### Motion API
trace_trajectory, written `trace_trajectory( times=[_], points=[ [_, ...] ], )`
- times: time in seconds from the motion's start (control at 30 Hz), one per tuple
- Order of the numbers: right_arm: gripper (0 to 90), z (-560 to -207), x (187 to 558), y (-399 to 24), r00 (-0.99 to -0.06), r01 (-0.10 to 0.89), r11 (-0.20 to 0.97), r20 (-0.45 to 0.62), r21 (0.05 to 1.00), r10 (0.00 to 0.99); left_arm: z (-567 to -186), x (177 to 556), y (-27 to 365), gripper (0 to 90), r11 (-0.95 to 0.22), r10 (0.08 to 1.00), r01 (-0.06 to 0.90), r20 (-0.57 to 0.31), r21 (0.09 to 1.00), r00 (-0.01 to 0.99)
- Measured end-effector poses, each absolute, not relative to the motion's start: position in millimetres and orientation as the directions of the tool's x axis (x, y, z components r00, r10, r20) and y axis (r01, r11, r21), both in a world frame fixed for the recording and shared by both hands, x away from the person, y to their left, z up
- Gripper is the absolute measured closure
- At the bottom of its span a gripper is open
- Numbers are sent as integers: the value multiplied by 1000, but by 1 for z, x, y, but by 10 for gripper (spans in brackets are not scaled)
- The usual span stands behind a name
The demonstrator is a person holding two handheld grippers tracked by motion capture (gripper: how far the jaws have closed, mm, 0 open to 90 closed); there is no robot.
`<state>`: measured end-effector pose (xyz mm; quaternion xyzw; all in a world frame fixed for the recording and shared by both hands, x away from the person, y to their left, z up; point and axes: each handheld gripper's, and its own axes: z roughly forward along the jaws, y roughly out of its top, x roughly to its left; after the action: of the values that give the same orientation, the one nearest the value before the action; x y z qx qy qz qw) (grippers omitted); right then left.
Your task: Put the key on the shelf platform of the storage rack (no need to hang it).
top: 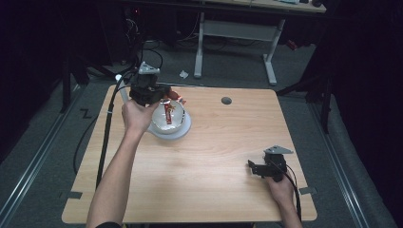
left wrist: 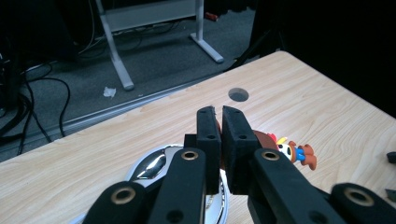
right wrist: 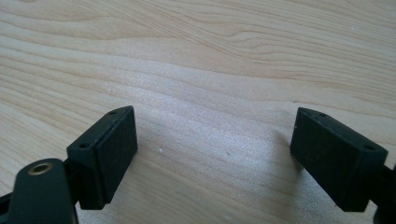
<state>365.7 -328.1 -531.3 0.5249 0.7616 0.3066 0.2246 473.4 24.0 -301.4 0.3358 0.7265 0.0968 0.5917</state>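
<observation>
Reaching forward, left hand-held gripper [top: 164, 95] hovers over bowl [top: 167, 116], jaws nearly together

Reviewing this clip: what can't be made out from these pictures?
- Left gripper view: whether the left hand-held gripper pinches anything; its jaws stand almost closed and hide what lies behind them.
- Left gripper view: most of the toy figure, hidden behind the jaws.
- High view: the red item in the shiny bowl, too small to identify.
- High view: the bowl's far side, hidden by the gripper and left hand.
- Right gripper view: bare table between wide-open jaws of the right hand-held gripper.
</observation>
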Motion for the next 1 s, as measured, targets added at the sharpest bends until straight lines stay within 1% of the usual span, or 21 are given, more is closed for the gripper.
trace_trajectory(
  times=[0.13, 0.23, 0.33, 0.57, 1.0],
  points=[
    [147, -531, 366, -328, -347, 661, 260, -21, 703, 938, -307, 477, 22, 863, 763, 598, 367, -797, 532, -87],
    [147, -531, 366, -328, -347, 661, 260, -21, 703, 938, -313, 479, 23, 863, 751, 616, 365, -782, 550, -90],
    [147, -531, 366, -328, -347, 661, 260, -21, 703, 938, -316, 480, 25, 863, 758, 613, 357, -783, 545, -105],
    [147, -531, 366, -328, -347, 661, 260, -21, 703, 938, -328, 482, 22, 863, 738, 640, 356, -762, 573, -101],
    [147, -531, 366, -328, -346, 661, 260, -21, 704, 938, -347, 485, 26, 863, 752, 630, 357, -763, 555, -141]
  ],
)
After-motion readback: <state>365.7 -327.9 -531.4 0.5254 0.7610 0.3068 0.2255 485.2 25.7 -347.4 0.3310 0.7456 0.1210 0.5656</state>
